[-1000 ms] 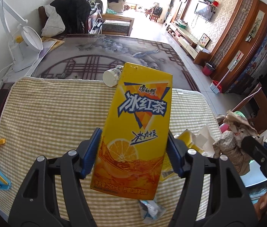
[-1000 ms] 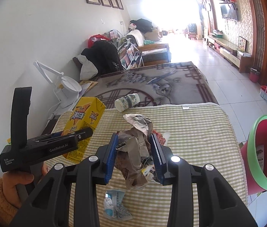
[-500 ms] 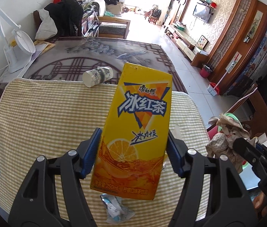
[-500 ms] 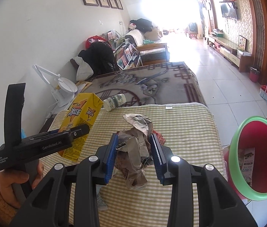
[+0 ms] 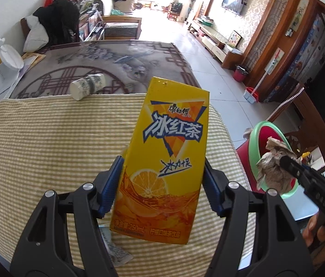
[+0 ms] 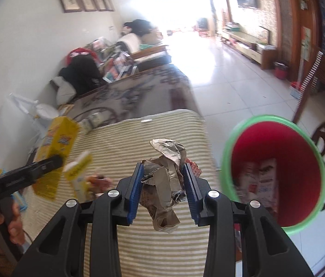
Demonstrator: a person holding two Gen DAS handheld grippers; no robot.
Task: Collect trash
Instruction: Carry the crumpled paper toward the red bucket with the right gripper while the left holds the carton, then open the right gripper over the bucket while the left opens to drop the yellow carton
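My left gripper (image 5: 162, 184) is shut on a yellow iced-tea carton (image 5: 167, 157) and holds it upright above the striped cloth (image 5: 47, 143). My right gripper (image 6: 163, 189) is shut on a wad of crumpled paper (image 6: 164, 173), above the cloth's right edge. The paper wad also shows in the left wrist view (image 5: 274, 166). A red bin with a green rim (image 6: 275, 173) stands just right of the table, with printed trash inside; it also shows in the left wrist view (image 5: 261, 138). The carton also shows in the right wrist view (image 6: 54, 147).
A paper cup (image 5: 88, 85) lies on its side at the cloth's far edge. A torn wrapper (image 5: 114, 251) lies under the left gripper. A small yellow carton (image 6: 79, 173) and other scraps lie on the cloth. A white desk lamp (image 5: 1, 64) stands far left.
Both grippers have moved right with their loads. The right gripper has swung toward the red bin, which now fills more of its view.
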